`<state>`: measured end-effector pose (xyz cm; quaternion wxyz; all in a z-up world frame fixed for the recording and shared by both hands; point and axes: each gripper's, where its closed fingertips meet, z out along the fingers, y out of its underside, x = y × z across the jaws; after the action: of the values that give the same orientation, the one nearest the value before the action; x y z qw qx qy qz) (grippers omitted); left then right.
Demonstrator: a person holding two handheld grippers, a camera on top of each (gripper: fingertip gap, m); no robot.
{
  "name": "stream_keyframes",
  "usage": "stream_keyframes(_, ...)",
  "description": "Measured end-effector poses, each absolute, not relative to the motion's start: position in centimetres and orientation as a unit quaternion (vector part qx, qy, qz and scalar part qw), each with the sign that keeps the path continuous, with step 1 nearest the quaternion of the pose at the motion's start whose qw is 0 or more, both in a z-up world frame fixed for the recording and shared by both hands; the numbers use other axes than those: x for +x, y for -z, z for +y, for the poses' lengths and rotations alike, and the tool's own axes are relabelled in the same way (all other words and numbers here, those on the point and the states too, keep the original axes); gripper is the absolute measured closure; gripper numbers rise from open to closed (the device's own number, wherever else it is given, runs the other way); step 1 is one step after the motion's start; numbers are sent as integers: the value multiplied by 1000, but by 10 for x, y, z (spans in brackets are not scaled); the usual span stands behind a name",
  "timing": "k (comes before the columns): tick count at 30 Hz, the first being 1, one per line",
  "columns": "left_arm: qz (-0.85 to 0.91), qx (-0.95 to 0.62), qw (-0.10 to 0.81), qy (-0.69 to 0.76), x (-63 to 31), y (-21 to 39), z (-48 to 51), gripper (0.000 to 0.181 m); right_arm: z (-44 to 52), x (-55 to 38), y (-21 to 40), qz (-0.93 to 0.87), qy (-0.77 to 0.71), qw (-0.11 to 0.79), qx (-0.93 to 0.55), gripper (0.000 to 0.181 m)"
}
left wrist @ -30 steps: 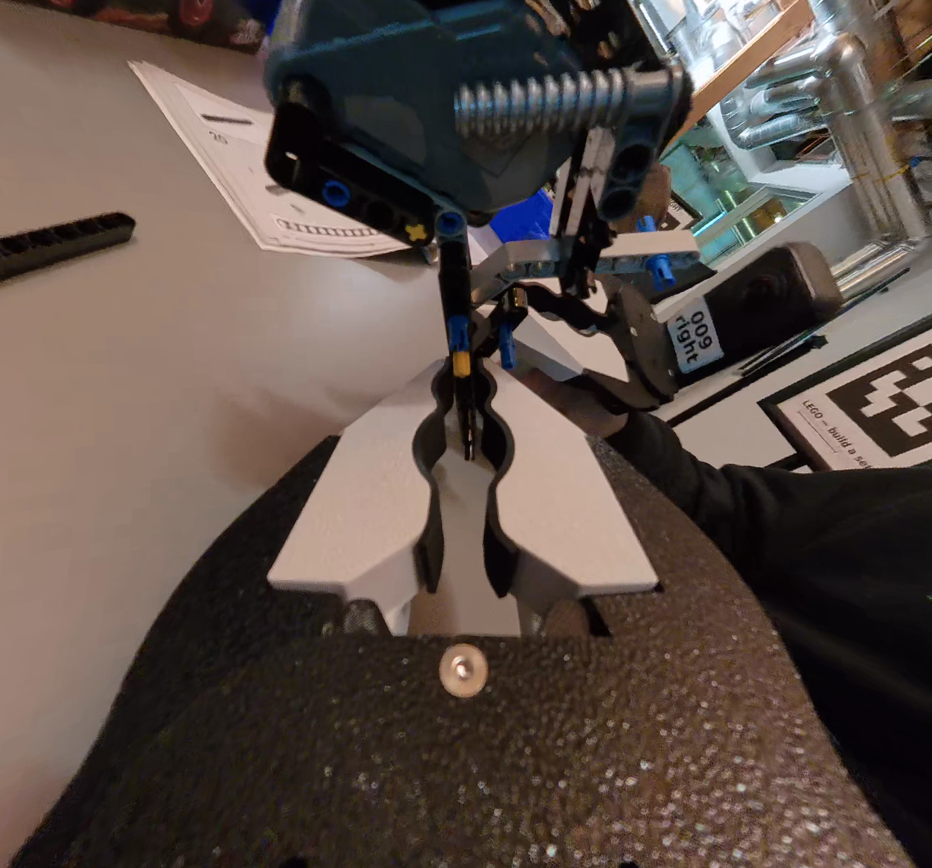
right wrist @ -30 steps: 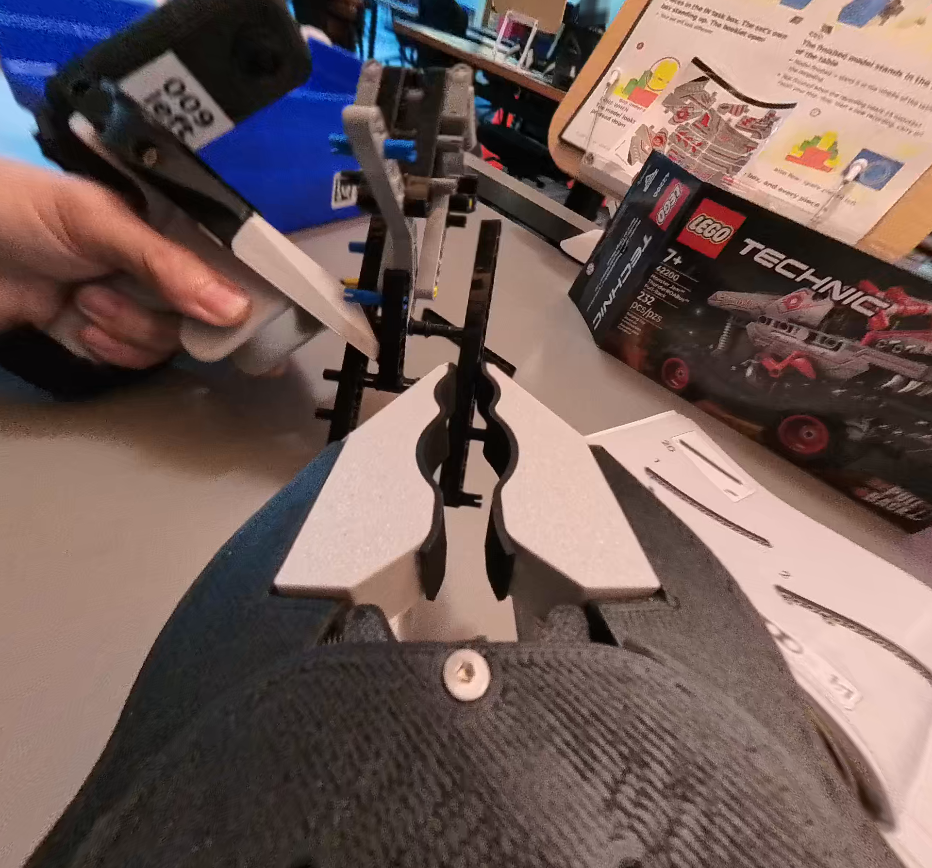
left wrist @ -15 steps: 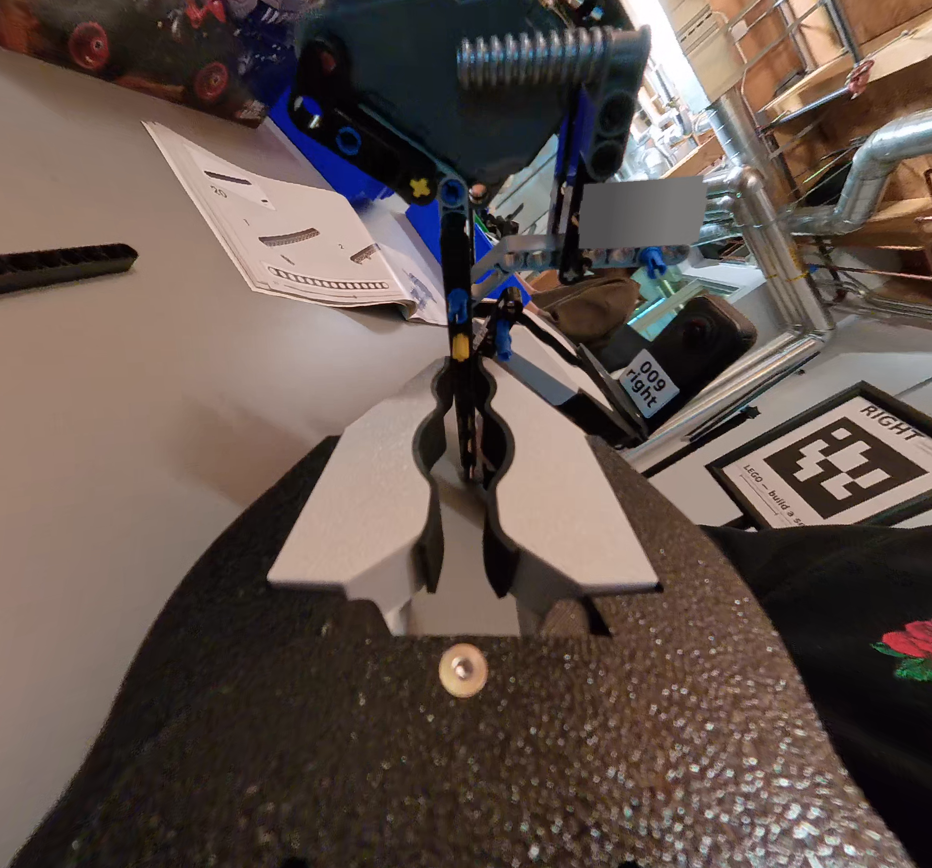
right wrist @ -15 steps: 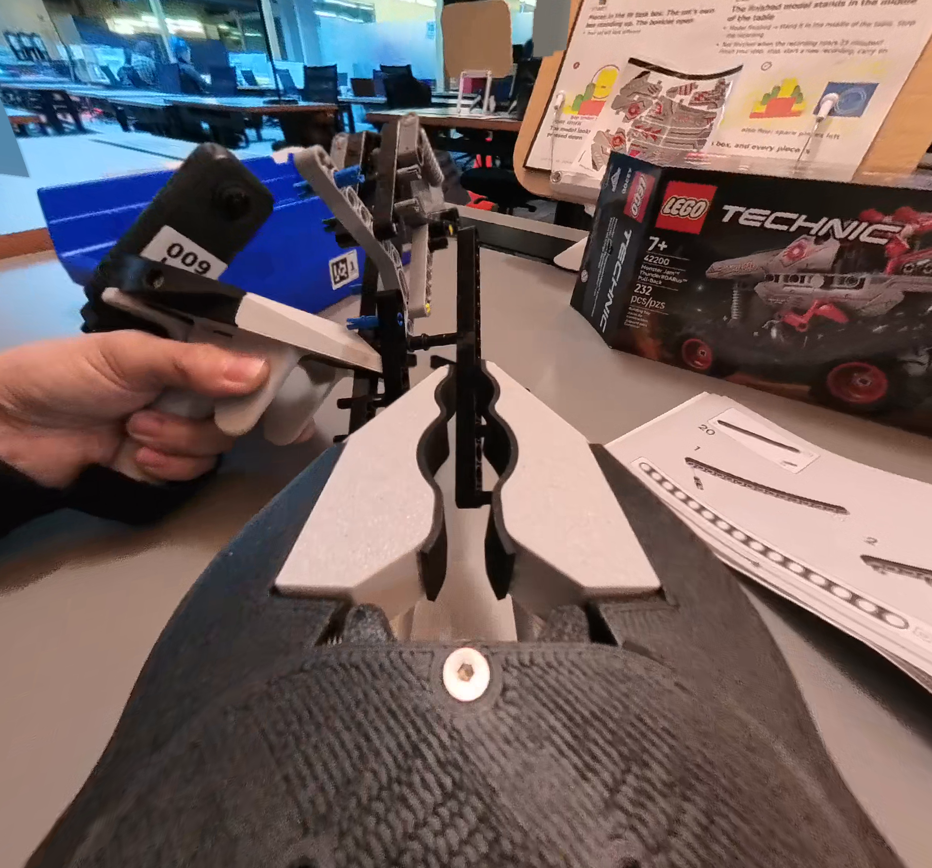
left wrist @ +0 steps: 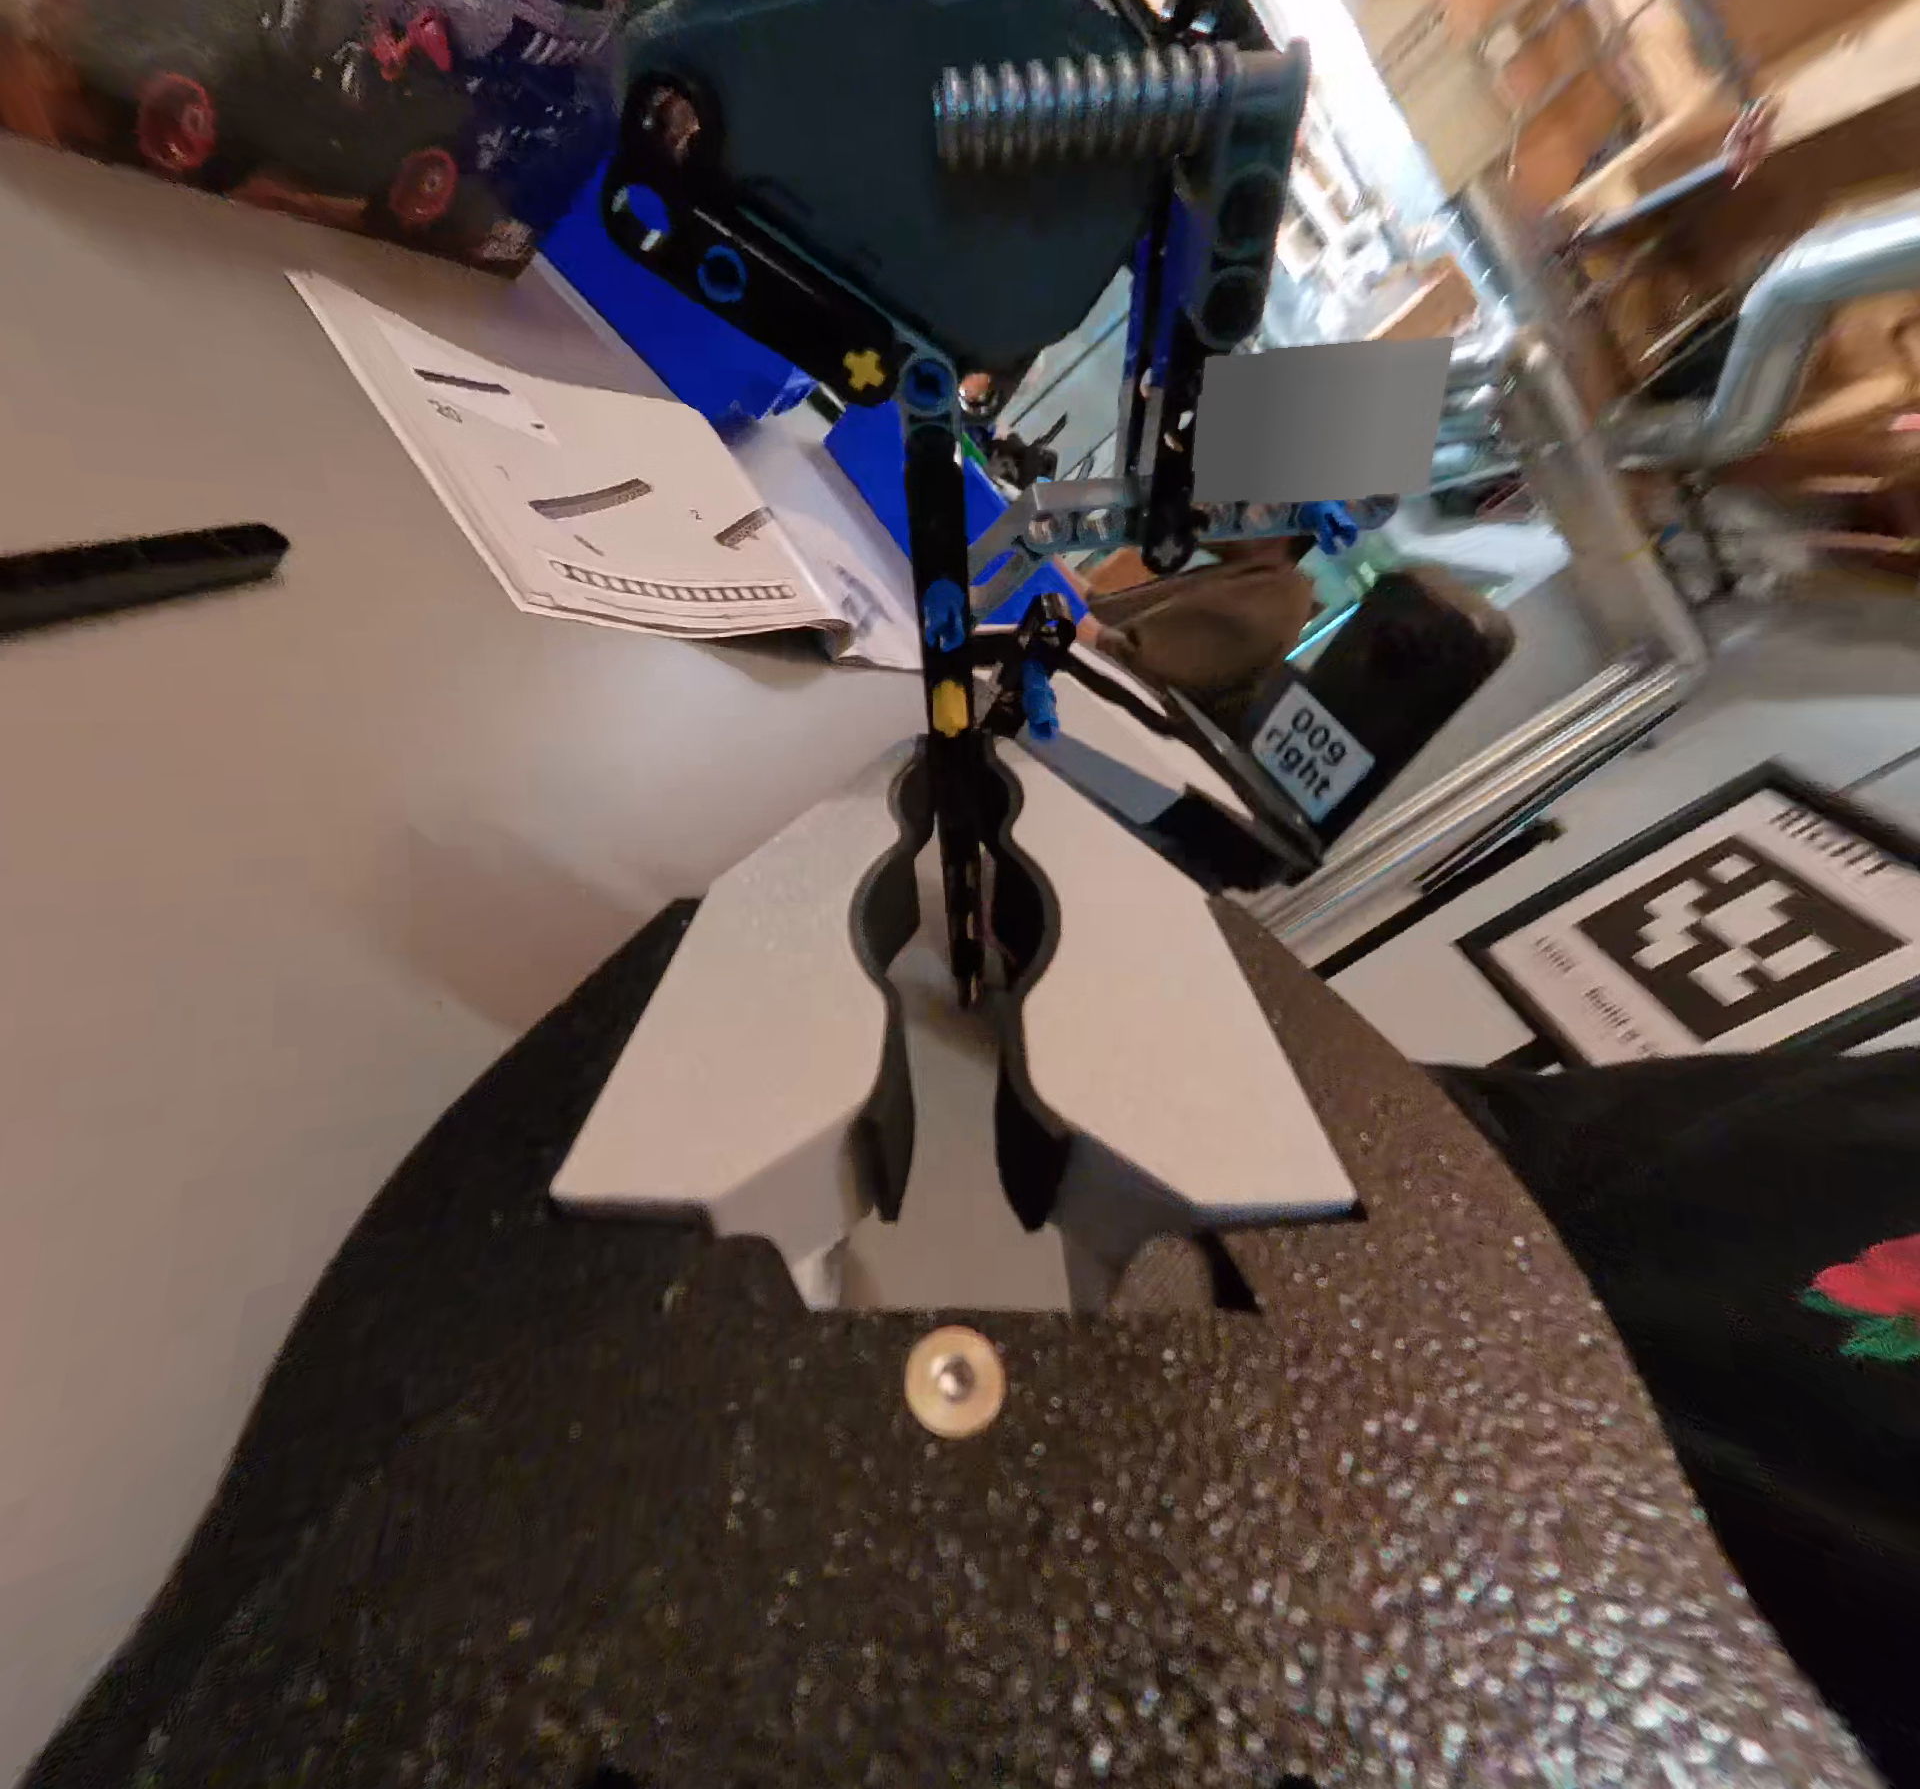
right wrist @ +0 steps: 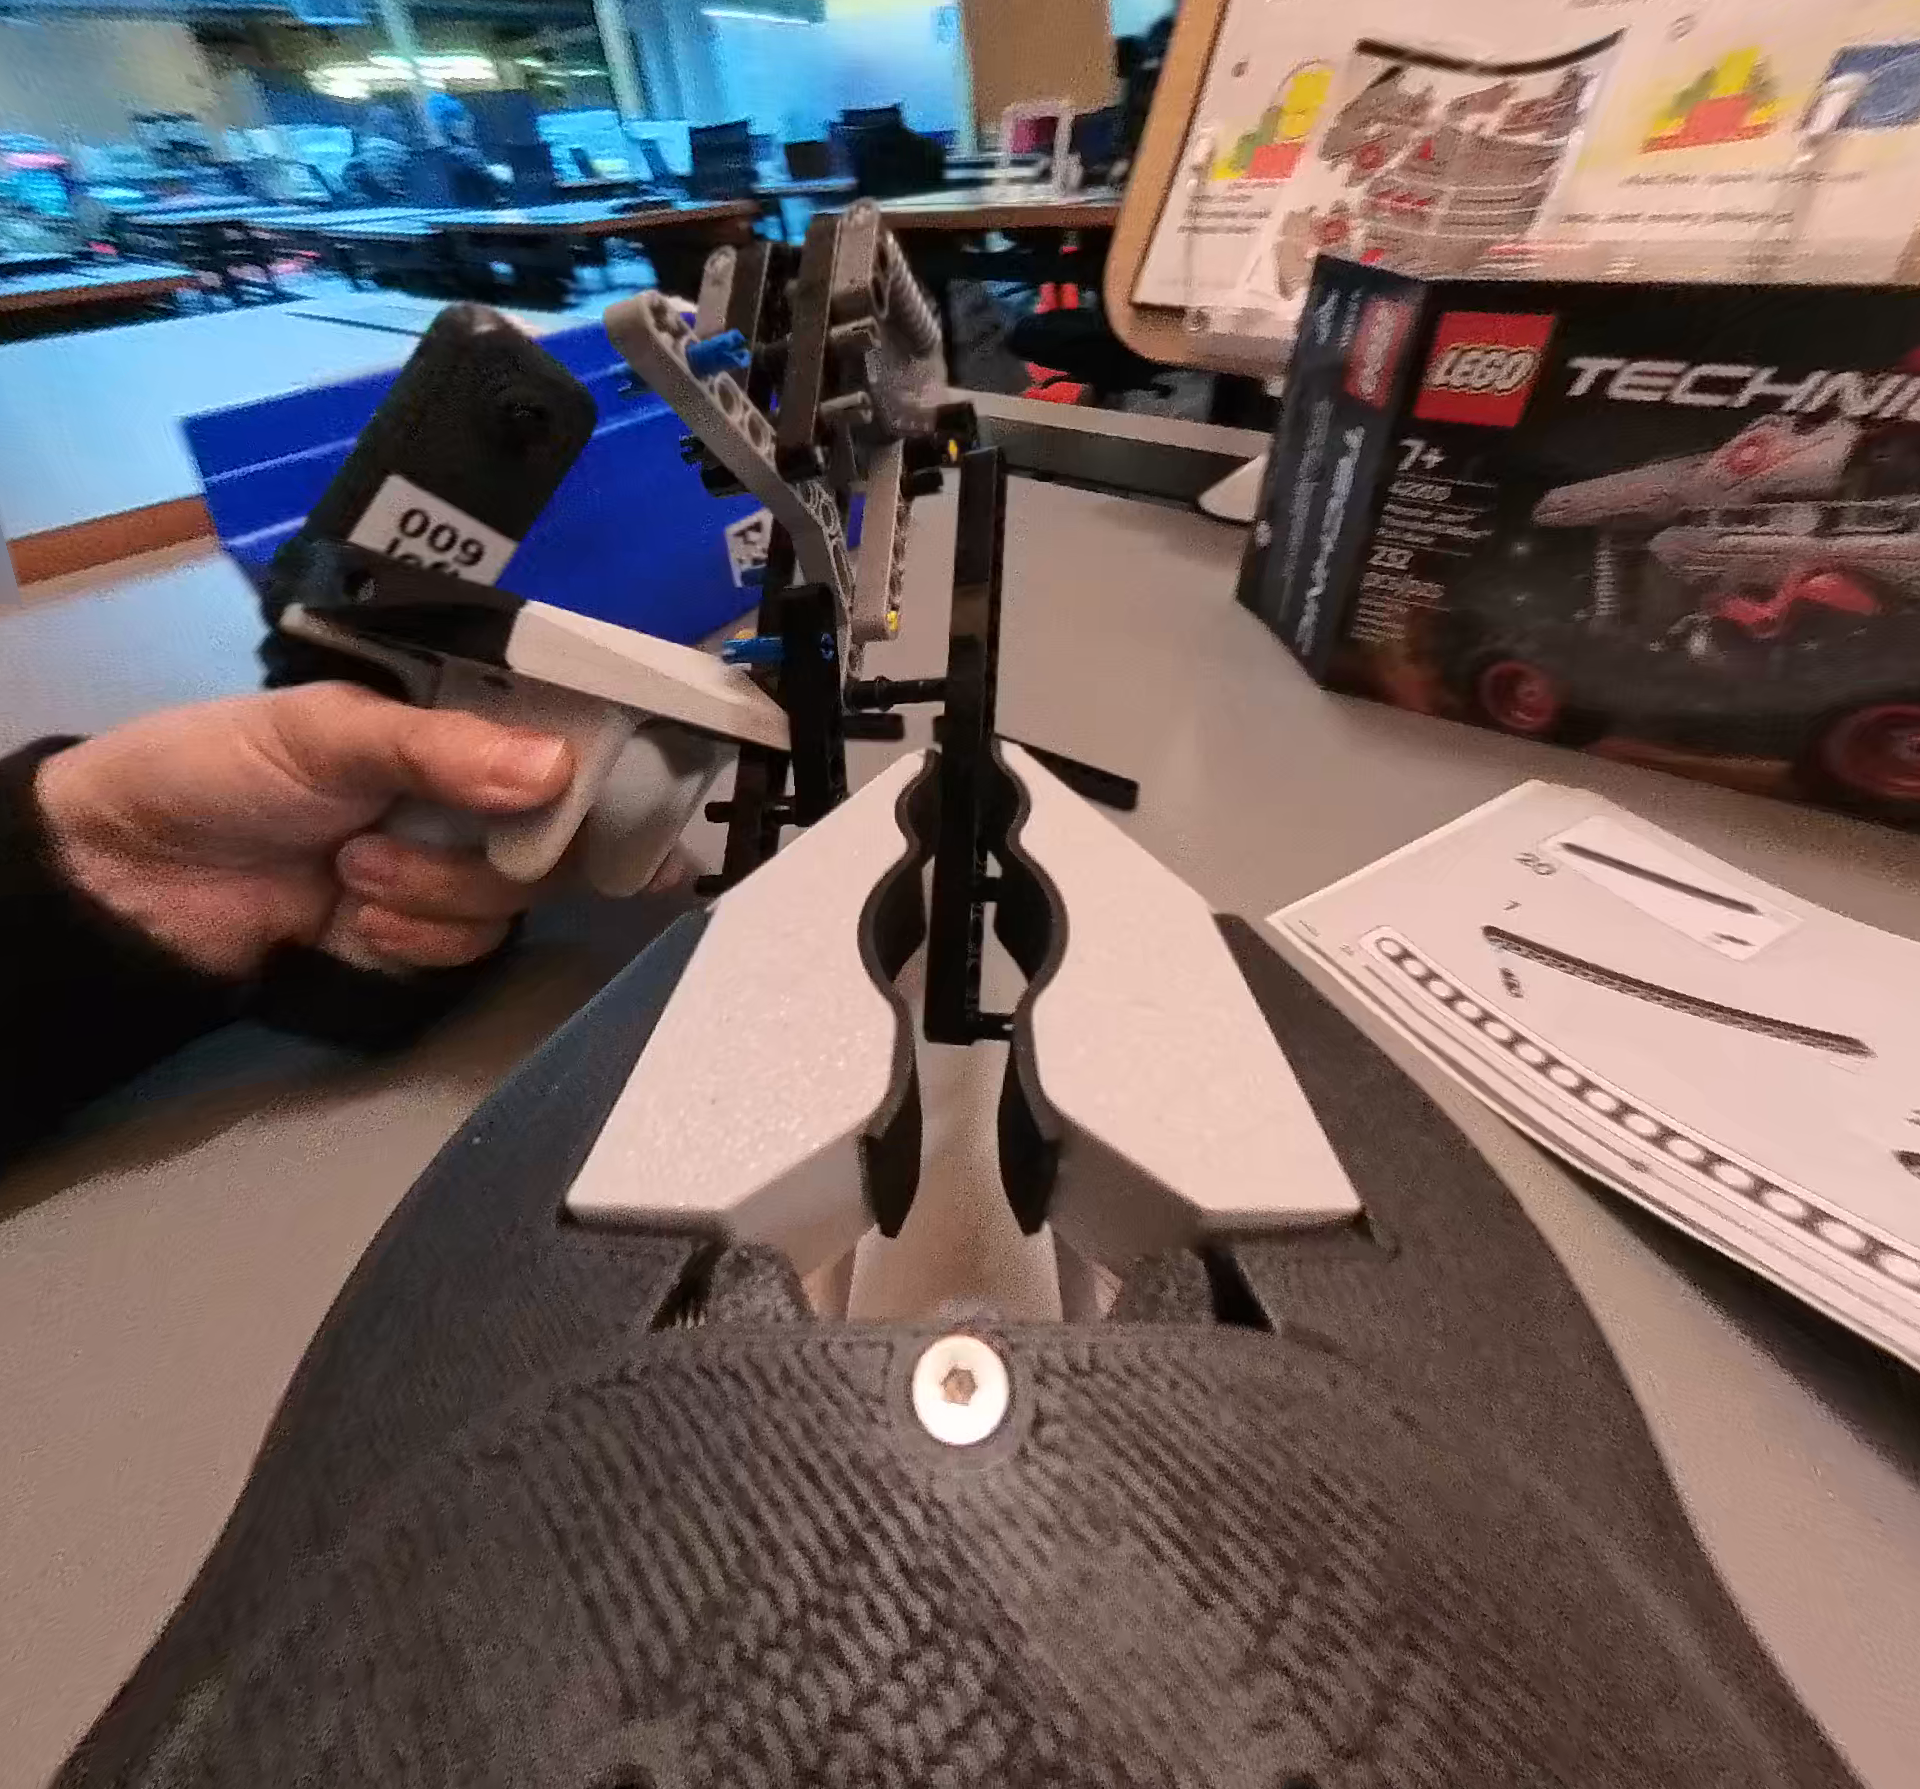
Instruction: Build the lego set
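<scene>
Above the grey tabletop [right wrist: 1195, 659] the half-built lego model [left wrist: 935, 139] hangs between both tools. The left gripper [left wrist: 961, 908] has its jaws pinching a thin black beam [left wrist: 940, 534] at the model's lower end. The right gripper [right wrist: 966, 918] pinches a second black beam [right wrist: 977, 617] that stands upright. Over the last second the pair has tipped and swung, so the instruction booklet [right wrist: 1621, 1001] and the set's box [right wrist: 1621, 492] now sit fuller in view. Both grips held through that turn. The beams look unjoined yet, though blur hides the pins. Likely the model is being turned to line up that joint.
</scene>
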<state>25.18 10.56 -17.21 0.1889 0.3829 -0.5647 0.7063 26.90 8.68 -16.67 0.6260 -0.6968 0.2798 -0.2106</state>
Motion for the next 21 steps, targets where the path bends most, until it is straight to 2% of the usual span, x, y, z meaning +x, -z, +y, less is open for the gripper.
stream_keyframes(6, -597, 363, 218, -681, 241, 179, 103, 176, 85, 260, 171, 229, 167, 606, -743, 175)
stream_keyframes(10, -613, 370, 207, -667, 242, 185, 102, 176, 84, 261, 180, 192, 208, 549, -786, 175)
stream_keyframes(13, -610, 367, 196, -674, 243, 182, 101, 176, 84, 263, 175, 212, 196, 578, -763, 176)
stream_keyframes(21, -604, 371, 189, -680, 246, 180, 103, 176, 85, 261, 169, 179, 223, 573, -768, 180)
